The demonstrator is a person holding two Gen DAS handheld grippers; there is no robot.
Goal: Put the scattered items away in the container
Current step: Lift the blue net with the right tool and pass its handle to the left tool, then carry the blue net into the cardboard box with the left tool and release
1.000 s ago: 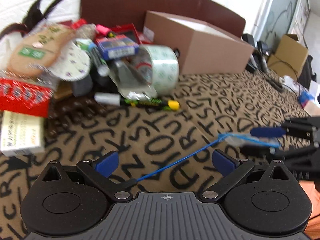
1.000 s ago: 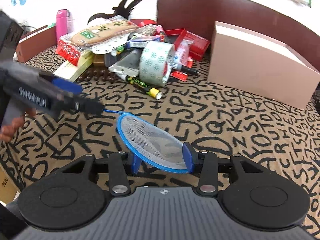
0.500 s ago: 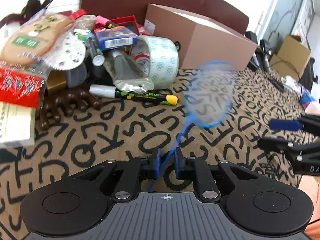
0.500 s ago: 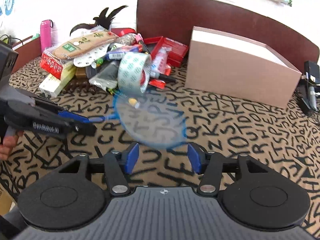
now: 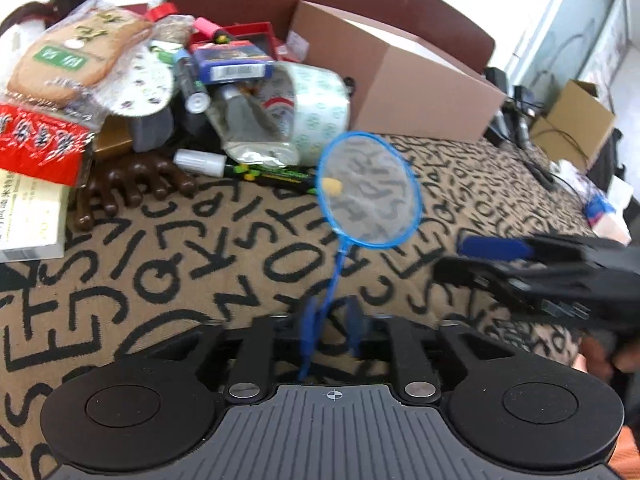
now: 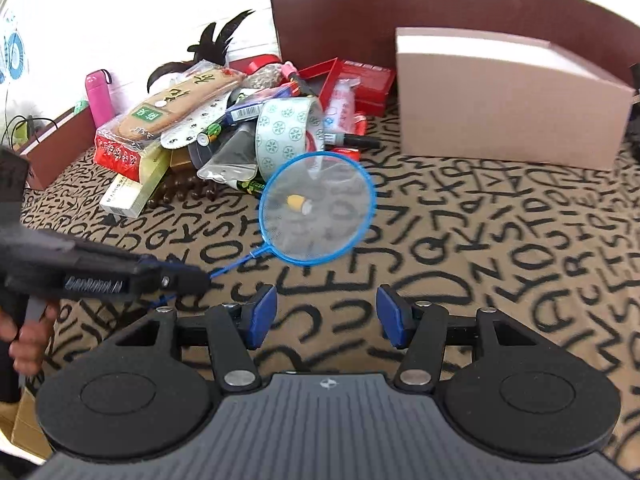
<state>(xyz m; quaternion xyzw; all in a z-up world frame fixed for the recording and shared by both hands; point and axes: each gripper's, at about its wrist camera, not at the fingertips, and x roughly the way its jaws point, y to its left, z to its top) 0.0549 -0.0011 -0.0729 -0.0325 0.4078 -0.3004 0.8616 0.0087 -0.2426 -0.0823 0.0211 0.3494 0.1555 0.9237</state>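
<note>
Left claw: the left gripper [image 5: 329, 322] is clenched on the thin handle of the blue net [image 5: 370, 190]; its fingers are blurred, with a narrow gap around the handle.
Right claw: the right gripper [image 6: 326, 316] is released, fingers wide apart, holding and touching nothing.
Net: one, lifted above the patterned cloth [image 6: 500, 248], its round hoop hanging in front of the pile's near edge.
Box: one tan cardboard box [image 6: 508, 100] sits at the far edge of the cloth, against the dark red board [image 6: 400, 4], to the right of the pile.
Pile: one tape roll [image 6: 286, 132], one marker [image 5: 256, 170] with a yellow tip seen through the mesh, one brown wooden massager [image 5: 128, 184], one red packet [image 5: 38, 140].
Hard to make out: the things in the pile overlap, so a full count is not possible; the box's top is not visible, so open or closed cannot be told.
</note>
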